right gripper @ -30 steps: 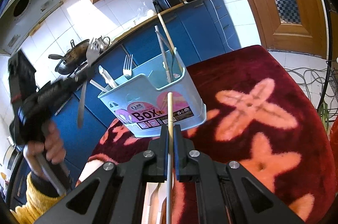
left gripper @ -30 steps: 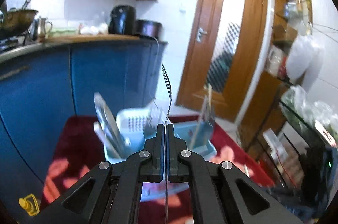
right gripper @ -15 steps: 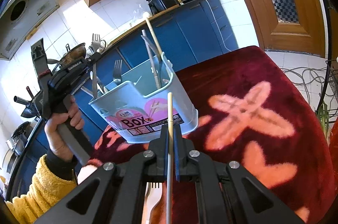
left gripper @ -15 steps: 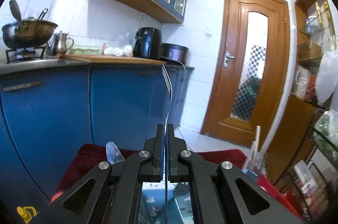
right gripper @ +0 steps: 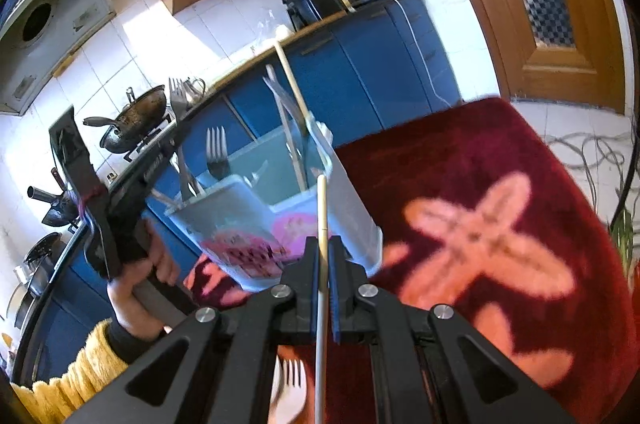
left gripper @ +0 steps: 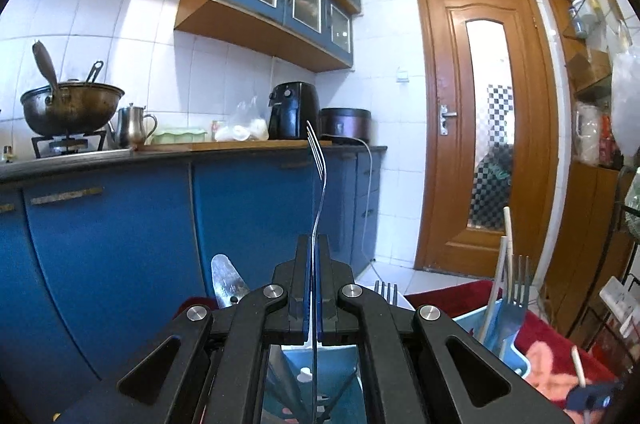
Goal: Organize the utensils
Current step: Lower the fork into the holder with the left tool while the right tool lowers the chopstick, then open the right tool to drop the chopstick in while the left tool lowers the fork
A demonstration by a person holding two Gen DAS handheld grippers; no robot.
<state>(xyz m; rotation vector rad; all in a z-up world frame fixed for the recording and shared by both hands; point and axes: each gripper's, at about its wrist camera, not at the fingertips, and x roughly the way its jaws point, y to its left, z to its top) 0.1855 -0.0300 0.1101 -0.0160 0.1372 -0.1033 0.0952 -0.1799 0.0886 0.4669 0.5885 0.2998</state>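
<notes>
Lowered and levelled since the earlier frame, the left hand-held gripper (left gripper: pixel 313 298) is clamped on a fork (left gripper: pixel 318 183) above the blue utensil box (right gripper: pixel 280 224). Right hand-held gripper (right gripper: pixel 322 276) pinches a chopstick (right gripper: pixel 322 220) nearby; feed each handle-first into its compartment.

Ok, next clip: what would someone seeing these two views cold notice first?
Probably the fork standing tines-up in the shut left gripper, over the pale blue utensil box that sits on a dark red cloth with orange flowers. Next, the pale chopstick clamped in the right gripper, pointing at the box, which already holds forks and chopsticks.
</notes>
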